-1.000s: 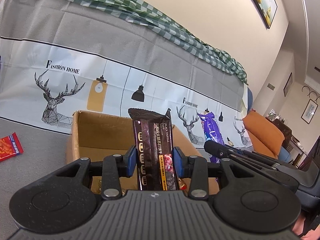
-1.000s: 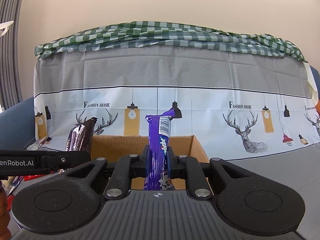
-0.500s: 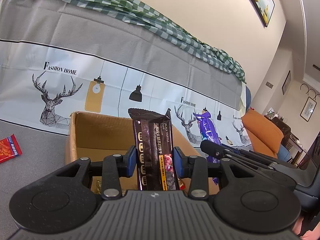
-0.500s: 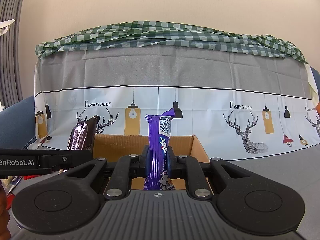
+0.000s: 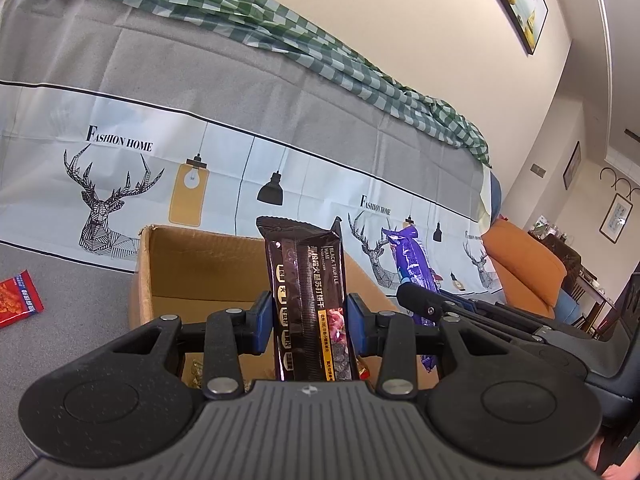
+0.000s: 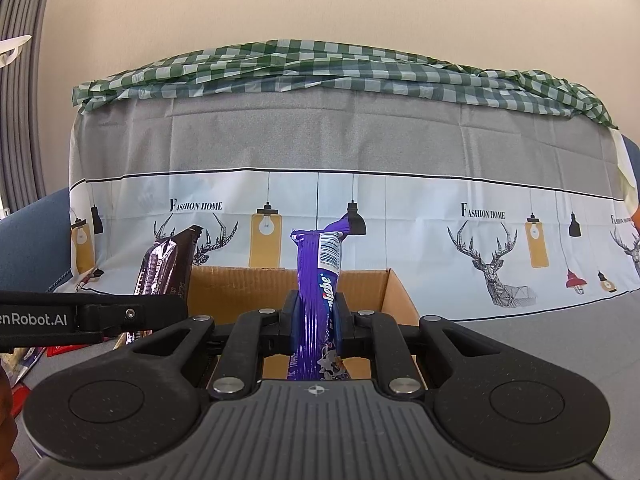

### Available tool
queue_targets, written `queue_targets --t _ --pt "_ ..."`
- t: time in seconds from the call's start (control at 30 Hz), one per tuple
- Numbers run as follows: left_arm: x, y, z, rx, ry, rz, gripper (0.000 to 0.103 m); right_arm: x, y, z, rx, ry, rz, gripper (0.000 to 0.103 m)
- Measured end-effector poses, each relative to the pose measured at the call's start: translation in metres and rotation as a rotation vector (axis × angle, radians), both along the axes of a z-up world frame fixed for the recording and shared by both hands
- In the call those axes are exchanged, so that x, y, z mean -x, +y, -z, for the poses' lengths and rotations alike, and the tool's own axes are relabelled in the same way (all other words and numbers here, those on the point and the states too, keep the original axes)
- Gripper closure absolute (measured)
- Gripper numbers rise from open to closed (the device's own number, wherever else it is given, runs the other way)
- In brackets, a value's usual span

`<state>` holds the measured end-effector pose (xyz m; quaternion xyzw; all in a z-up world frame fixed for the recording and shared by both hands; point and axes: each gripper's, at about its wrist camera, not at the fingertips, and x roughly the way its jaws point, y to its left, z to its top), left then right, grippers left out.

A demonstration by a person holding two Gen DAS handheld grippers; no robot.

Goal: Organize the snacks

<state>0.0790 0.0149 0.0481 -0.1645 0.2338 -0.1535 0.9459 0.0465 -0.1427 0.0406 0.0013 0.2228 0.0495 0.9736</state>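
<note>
My left gripper (image 5: 310, 316) is shut on a dark brown cracker packet (image 5: 306, 280), held upright over the open cardboard box (image 5: 192, 268). My right gripper (image 6: 317, 316) is shut on a purple snack bar (image 6: 318, 276), also upright, above the same box (image 6: 256, 284). In the left wrist view the purple bar (image 5: 410, 264) and right gripper show to the right. In the right wrist view the brown packet (image 6: 164, 272) and left gripper show to the left. A few wrapped snacks lie at the box bottom (image 5: 194, 372).
A red snack packet (image 5: 18, 298) lies on the grey cloth left of the box. A covered sofa back with deer-print cloth (image 6: 320, 216) rises behind the box. An orange cushion (image 5: 524, 268) sits far right. More packets lie at lower left (image 6: 24, 364).
Both grippers have crept slightly forward toward the box, each still holding its snack. Nothing was let go.
</note>
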Motion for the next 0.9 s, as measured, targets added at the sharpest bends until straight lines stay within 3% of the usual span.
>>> queue_targets --t 0.9 --pt "0.0023 -0.0018 -0.0015 -0.004 -0.007 0.007 0.061 -0.0004 0.0021 0.0009 0.006 0.001 -0.002 0.087"
